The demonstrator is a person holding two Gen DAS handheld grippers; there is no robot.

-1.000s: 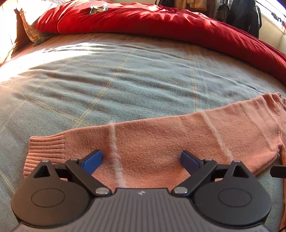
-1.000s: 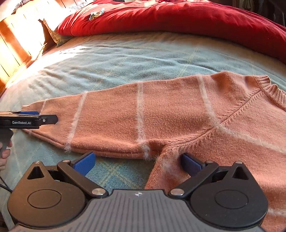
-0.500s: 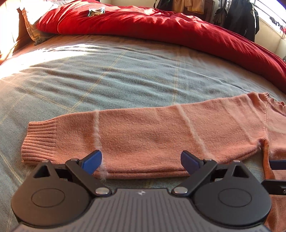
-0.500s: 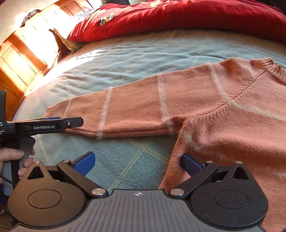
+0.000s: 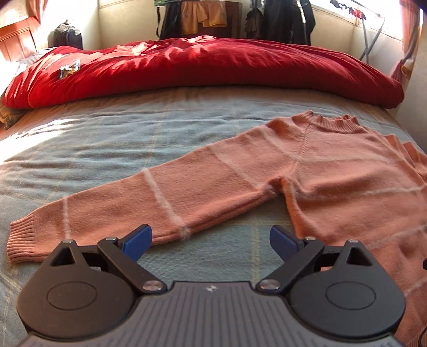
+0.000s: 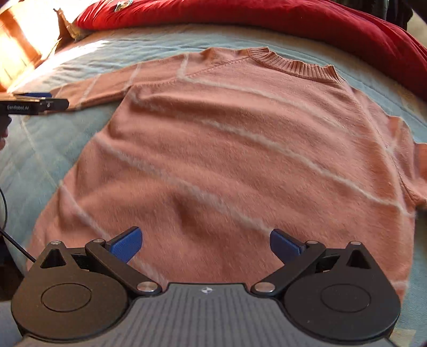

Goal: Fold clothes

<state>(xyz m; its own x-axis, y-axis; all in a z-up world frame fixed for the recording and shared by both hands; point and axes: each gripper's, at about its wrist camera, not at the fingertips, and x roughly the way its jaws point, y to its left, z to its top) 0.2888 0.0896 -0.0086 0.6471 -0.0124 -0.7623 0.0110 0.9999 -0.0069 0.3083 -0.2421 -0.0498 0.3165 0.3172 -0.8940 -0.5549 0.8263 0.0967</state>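
Note:
A salmon-pink knit sweater (image 6: 240, 138) with pale stripes lies flat on the bed, its ribbed collar (image 6: 293, 65) at the far side. Its left sleeve (image 5: 160, 197) stretches out to the left, ending in a ribbed cuff (image 5: 21, 240). My left gripper (image 5: 210, 240) hovers open just in front of that sleeve, holding nothing. Over the sweater's lower body, my right gripper (image 6: 205, 244) is open and holds nothing. In the right wrist view the left gripper (image 6: 40, 102) shows at the left edge, beside the sleeve.
The sweater rests on a blue-grey plaid bedcover (image 5: 106, 138). A red duvet (image 5: 200, 66) is bunched along the far side of the bed, with a small object (image 5: 69, 69) on it. A wooden headboard (image 6: 21, 40) is at left; clothes hang (image 5: 280, 21) behind the bed.
Both grippers have pulled back and swung right. The left one now sees the whole sleeve and collar; the right one has moved from the armpit to over the sweater's body.

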